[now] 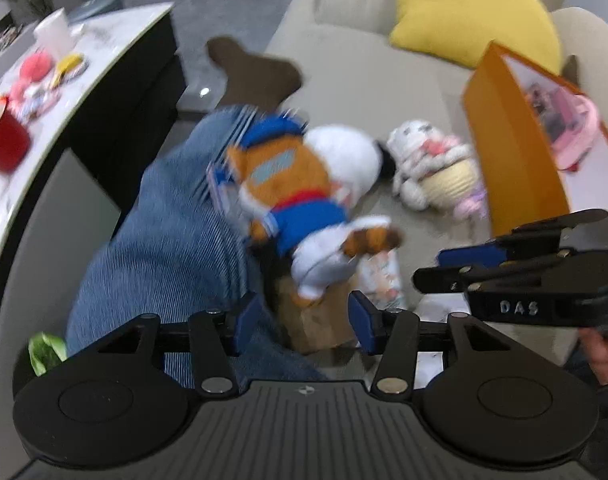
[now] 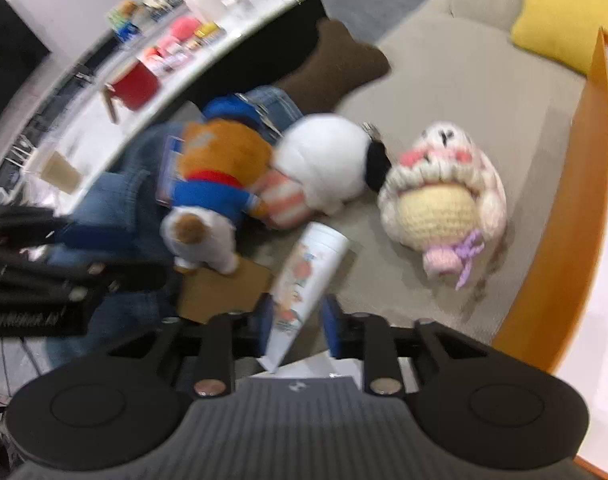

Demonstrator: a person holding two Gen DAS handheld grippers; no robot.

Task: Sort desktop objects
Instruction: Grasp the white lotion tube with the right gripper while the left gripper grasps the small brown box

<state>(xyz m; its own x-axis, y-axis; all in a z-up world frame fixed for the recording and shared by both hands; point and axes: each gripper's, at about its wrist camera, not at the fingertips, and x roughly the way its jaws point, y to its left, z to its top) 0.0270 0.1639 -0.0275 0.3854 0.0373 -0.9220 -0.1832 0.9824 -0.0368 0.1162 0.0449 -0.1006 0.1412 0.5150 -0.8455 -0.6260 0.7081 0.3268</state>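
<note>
A plush dog in an orange and blue outfit (image 1: 300, 192) lies on the beige sofa (image 1: 363, 72), partly on a denim-clad leg. It also shows in the right wrist view (image 2: 240, 176). A crocheted doll (image 1: 435, 164) lies to its right and shows larger in the right wrist view (image 2: 443, 196). A white printed cup (image 2: 307, 276) lies on its side, with a brown cardboard box (image 2: 220, 292) beside it. My left gripper (image 1: 304, 320) is open above the box. My right gripper (image 2: 296, 320) is open, with the cup's narrow end between its fingers.
An orange box (image 1: 511, 148) stands at the right on the sofa, a yellow cushion (image 1: 471, 12) behind it. A white table (image 1: 104, 60) at the left holds a red pot (image 1: 4, 140) and several small items. A brown cushion (image 1: 252, 68) lies near the sofa's edge.
</note>
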